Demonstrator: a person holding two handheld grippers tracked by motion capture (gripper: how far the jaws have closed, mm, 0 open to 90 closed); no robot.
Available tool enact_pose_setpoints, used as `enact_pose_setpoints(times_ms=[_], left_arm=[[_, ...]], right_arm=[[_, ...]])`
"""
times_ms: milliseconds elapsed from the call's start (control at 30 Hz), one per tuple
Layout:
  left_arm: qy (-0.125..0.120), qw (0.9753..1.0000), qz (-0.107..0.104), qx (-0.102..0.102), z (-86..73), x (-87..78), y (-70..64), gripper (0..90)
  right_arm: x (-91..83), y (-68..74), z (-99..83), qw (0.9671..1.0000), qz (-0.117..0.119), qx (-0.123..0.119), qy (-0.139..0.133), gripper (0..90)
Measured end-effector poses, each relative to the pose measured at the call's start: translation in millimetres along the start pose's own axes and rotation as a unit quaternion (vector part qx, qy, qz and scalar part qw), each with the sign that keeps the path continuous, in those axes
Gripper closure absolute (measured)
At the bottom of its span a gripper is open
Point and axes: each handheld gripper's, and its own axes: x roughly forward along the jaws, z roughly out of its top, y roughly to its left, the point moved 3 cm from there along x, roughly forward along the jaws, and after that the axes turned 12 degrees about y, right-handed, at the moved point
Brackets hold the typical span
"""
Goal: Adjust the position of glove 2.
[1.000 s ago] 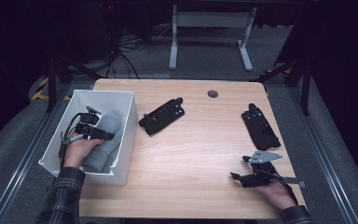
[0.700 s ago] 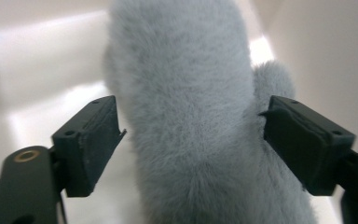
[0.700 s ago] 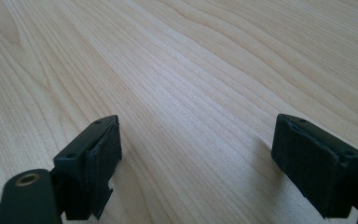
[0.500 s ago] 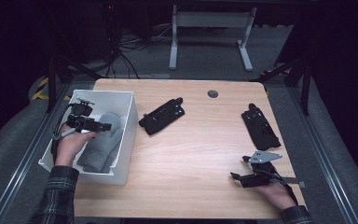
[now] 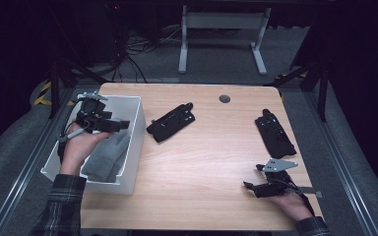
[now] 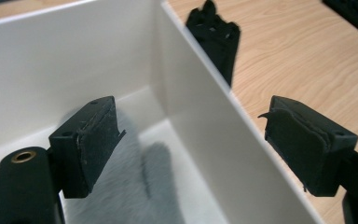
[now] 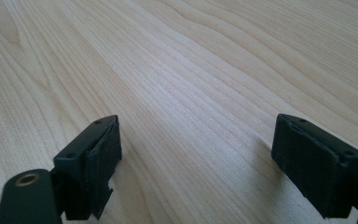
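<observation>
Bin: I see the white bin (image 5: 134,142) at the table's left edge
Grey cloth: a folded grey cloth (image 5: 106,156) lies inside the bin
Left gripper: my left gripper (image 5: 120,125) hangs above the bin's right wall, jaws apart, empty
Black pouch: one black pouch (image 5: 171,122) just right of the bin
Right gripper: my right gripper (image 5: 248,187) rests far right of the bin, jaws apart

Both sleeves are dark plaid. The left gripper (image 5: 120,124) is black with a grey cable, and the right gripper (image 5: 248,186) carries a grey three-cornered plate. Worn black pads (image 6: 98,135) face the jaws, with small screw holes and a brass-ringed hole below.
</observation>
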Motion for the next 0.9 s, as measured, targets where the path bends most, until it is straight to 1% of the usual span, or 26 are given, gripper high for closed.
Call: enact_pose_setpoints(times_ms=[33, 133, 167, 200, 333, 367, 433, 467, 633, 667, 700, 733, 800, 900], left_arm=[[-0.004, 0.9999, -0.007, 0.009, 2.0, -0.2, -5.5, 18.2], [-0.017, 0.9992, -0.024, 0.026, 7.5, -0.9, -24.5, 18.2], [-0.02, 0.999, -0.028, 0.029, 9.0, -1.0, -30.5, 18.2], [-0.025, 0.9984, -0.034, 0.038, 11.0, -0.1, -39.5, 18.2], [-0.026, 0.9966, -0.049, 0.061, 14.6, 5.4, -65.5, 18.3], [-0.025, 0.996, -0.05, 0.069, 15.5, 6.7, -71.5, 18.3], [-0.025, 0.9944, -0.061, 0.082, 18.0, 11.2, -86.5, 18.3], [-0.025, 0.9944, -0.061, 0.082, 18.0, 11.2, -86.5, 18.3], [-0.02, 0.9919, -0.073, 0.101, 21.5, 24.8, -110.4, 18.3], [-0.018, 0.9911, -0.079, 0.105, 21.0, 31.3, -118.9, 18.3], [-0.018, 0.9909, -0.08, 0.107, 20.7, 34.0, -122.3, 18.3], [-0.018, 0.9909, -0.08, 0.107, 20.7, 34.0, -122.3, 18.3], [-0.015, 0.9897, -0.085, 0.114, 18.6, 42.0, -132.5, 18.3], [-0.01, 0.9871, -0.096, 0.128, 14.2, 54.3, -145.2, 18.3]], right_arm=[[0.0, 0.0, 0.0, 1.0, 0.0, 0.0, 0.0, 16.5], [-0.1, 0.0, -0.1, 1.0, 0.0, 0.0, 0.0, 16.5], [-0.1, 0.1, -0.1, 1.0, 0.0, 0.001, 0.0, 16.4], [-0.2, 0.1, -0.1, 1.0, -0.001, 0.001, 0.001, 16.4], [-0.4, 0.5, -0.4, 1.0, -0.001, 0.003, 0.0, 16.4], [-0.4, 0.5, -0.5, 1.0, -0.001, 0.002, 0.0, 16.4], [-0.5, 0.4, -0.6, 1.0, -0.001, 0.002, 0.0, 16.4], [-0.5, 0.4, -0.6, 1.0, -0.001, 0.002, 0.0, 16.4], [-0.6, 0.6, -0.8, 1.0, -0.001, 0.002, 0.001, 16.4], [-0.6, 0.6, -0.8, 1.0, -0.001, 0.002, 0.001, 16.4], [-0.6, 0.7, -0.8, 1.0, 0.0, 0.002, 0.001, 16.4], [-0.6, 0.7, -0.8, 1.0, 0.0, 0.002, 0.001, 16.4], [-0.6, 0.7, -0.8, 1.0, 0.0, 0.002, 0.001, 16.3], [-0.7, 0.7, -0.8, 1.0, 0.0, 0.002, 0.0, 16.3]])
